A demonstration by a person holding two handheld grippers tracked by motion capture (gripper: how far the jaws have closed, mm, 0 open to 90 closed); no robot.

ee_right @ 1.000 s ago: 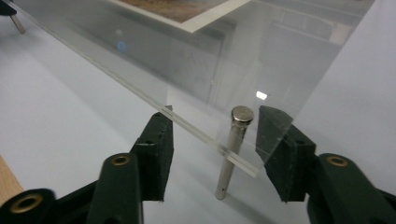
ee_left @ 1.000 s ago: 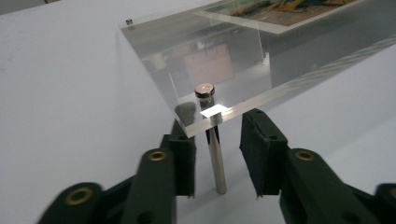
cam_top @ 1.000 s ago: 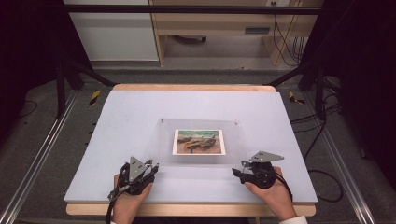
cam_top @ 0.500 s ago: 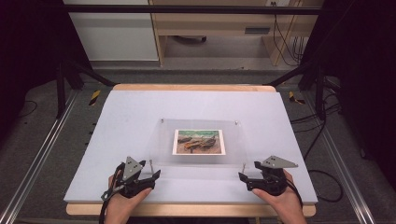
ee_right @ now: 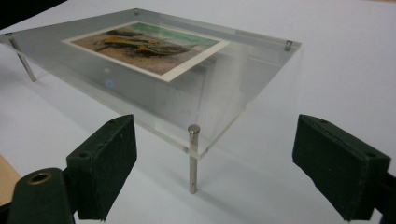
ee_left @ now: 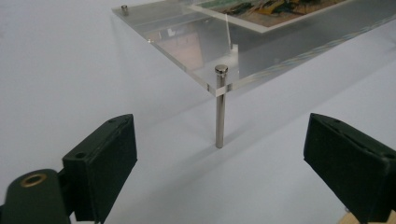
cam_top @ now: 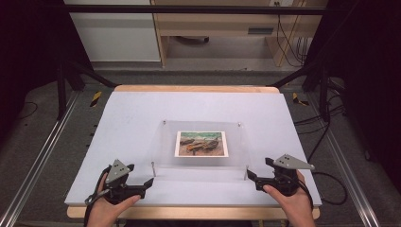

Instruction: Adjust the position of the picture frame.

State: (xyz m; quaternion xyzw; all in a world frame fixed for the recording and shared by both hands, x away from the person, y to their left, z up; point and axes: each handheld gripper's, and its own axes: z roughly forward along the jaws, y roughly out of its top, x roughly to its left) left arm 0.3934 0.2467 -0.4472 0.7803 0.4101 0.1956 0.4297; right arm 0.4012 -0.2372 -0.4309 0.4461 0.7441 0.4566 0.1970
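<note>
- Both grippers have pulled back toward the near edge of the white surface [cam_top: 142,109], away from the clear picture frame [cam_top: 201,147] they flanked a second ago.
- The left gripper [cam_top: 147,182] has just been opening its jaws; they now stand released with nothing between them, the frame's near-left metal leg [ee_left: 220,107] ahead and apart.
- The right gripper [cam_top: 250,176] has likewise just been opening; its jaws are spread and hold nothing, facing the near-right leg [ee_right: 193,158].
- The frame rests at mid-surface on its corner legs, the boat picture [cam_top: 201,144] flat inside.
- The frame looks set down and let go, so the placing step appears done.
</note>
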